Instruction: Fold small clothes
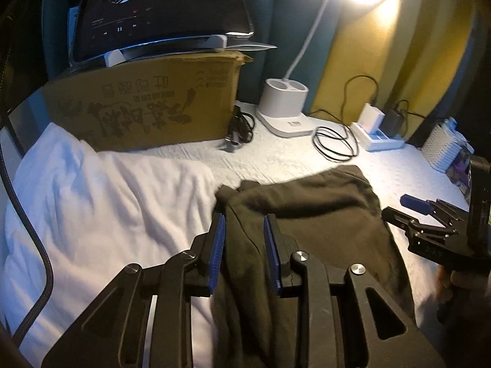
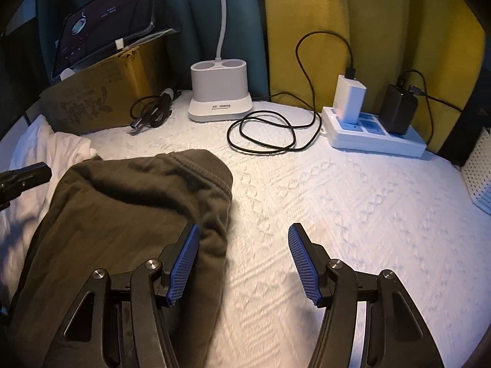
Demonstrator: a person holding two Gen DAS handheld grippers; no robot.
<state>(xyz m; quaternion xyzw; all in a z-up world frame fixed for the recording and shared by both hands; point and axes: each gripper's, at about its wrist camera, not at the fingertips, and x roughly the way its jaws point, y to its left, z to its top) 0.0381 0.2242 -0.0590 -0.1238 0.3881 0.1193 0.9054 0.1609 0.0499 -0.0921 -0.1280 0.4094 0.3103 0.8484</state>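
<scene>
A dark olive-brown garment (image 1: 310,214) lies on the white textured table cover, its ribbed waistband at the far end (image 2: 196,165). My left gripper (image 1: 244,224) is open over the garment's left edge, with cloth between its blue pads but not clamped. My right gripper (image 2: 244,236) is open wide at the garment's right edge, left pad (image 2: 184,260) over the cloth, right pad over bare cover. The right gripper also shows in the left wrist view (image 1: 399,207), open. The left gripper's tip shows in the right wrist view (image 2: 27,173).
A white garment (image 1: 92,196) lies left of the dark one. Behind stand a cardboard box (image 1: 147,107) with a tablet (image 1: 159,9) on it, a white lamp base (image 2: 219,95), coiled black cables (image 2: 264,132), a power strip with chargers (image 2: 374,135) and a white basket (image 2: 478,178) at the right.
</scene>
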